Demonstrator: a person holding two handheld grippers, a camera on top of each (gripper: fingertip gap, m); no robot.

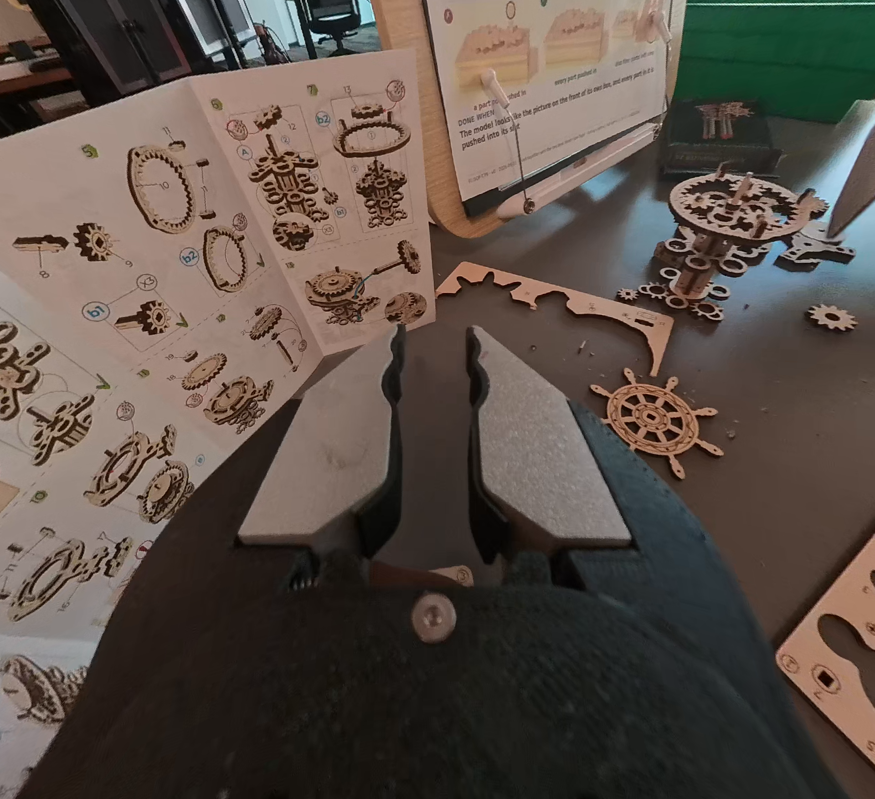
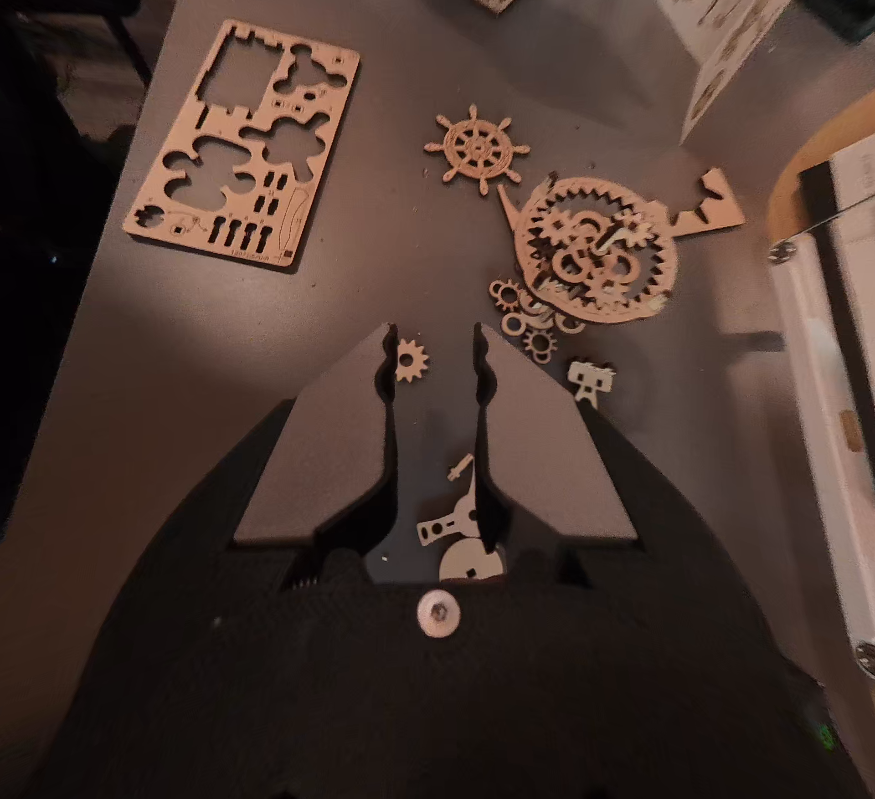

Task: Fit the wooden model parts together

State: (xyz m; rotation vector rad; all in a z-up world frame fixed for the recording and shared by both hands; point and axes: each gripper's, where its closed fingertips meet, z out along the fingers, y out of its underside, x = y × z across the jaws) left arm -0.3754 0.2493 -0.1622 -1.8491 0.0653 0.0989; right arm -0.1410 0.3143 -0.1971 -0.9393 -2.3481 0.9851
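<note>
The partly built wooden gear assembly stands on the dark table at the right; the right wrist view shows it from above. A wooden ship's wheel lies flat near it. A small loose gear lies on the table between my right gripper's open fingers, close to the left one; the left wrist view shows this gear too. The right gripper holds nothing. My left gripper is open and empty, low over the table in front of the instruction sheet.
A punched-out wooden sheet lies at the left, and a frame scrap lies ahead of the left gripper. Small flat parts lie under and beside the right gripper. A board stand, a dark box and a green bin stand behind. One gripper's finger ends stand about 25 centimeters off the other's. To the small loose gear: right tips about 5 centimeters, left tips about 25 centimeters. The left camera catches it too, in the left wrist view.
</note>
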